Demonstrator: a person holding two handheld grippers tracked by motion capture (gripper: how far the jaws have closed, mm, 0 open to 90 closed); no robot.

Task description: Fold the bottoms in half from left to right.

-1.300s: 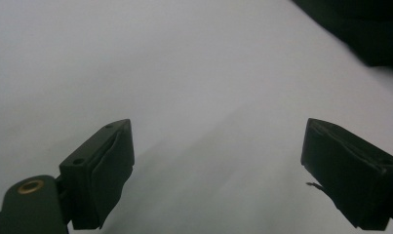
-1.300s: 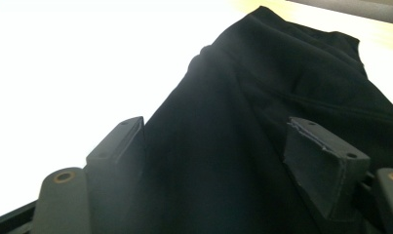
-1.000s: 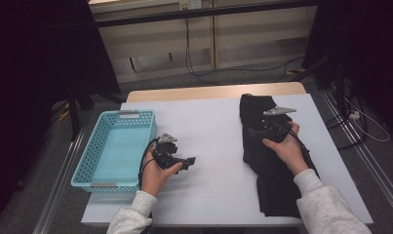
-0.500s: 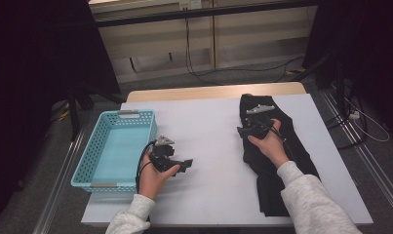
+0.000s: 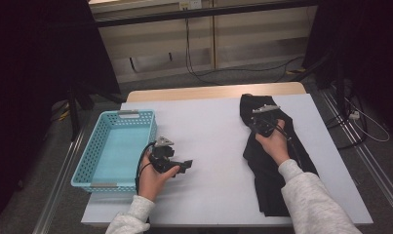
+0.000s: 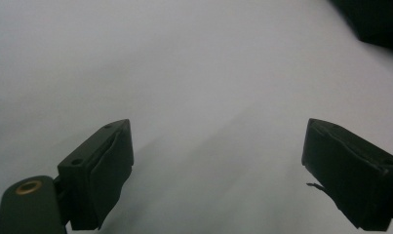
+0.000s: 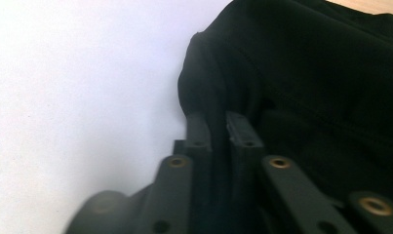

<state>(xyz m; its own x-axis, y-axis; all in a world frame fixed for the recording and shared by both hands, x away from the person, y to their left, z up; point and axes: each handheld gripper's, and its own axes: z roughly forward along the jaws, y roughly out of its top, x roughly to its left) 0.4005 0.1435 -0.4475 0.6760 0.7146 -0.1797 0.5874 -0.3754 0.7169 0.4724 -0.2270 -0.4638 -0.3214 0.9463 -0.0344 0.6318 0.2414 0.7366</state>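
Two grippers | right gripper (image 7: 217, 127) fingers pinching black garment (image 7: 321, 87) | left gripper (image 6: 218, 170) fingers spread, unladen

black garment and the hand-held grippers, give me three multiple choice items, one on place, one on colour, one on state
1. Where does the black garment lie on the white table?
A. right side
B. inside the basket
C. left edge

2. What colour is the basket?
A. red
B. light blue
C. yellow

3. How do the jaws of the left hand-held gripper stand?
A. shut on cloth
B. wide open over bare table
C. shut on the basket rim

Answers: 1 A, the high view shows it under the right hand-held gripper, far from the basket. 2 B, its lattice walls are light blue. 3 B, the left gripper view shows a wide gap with white table between them.
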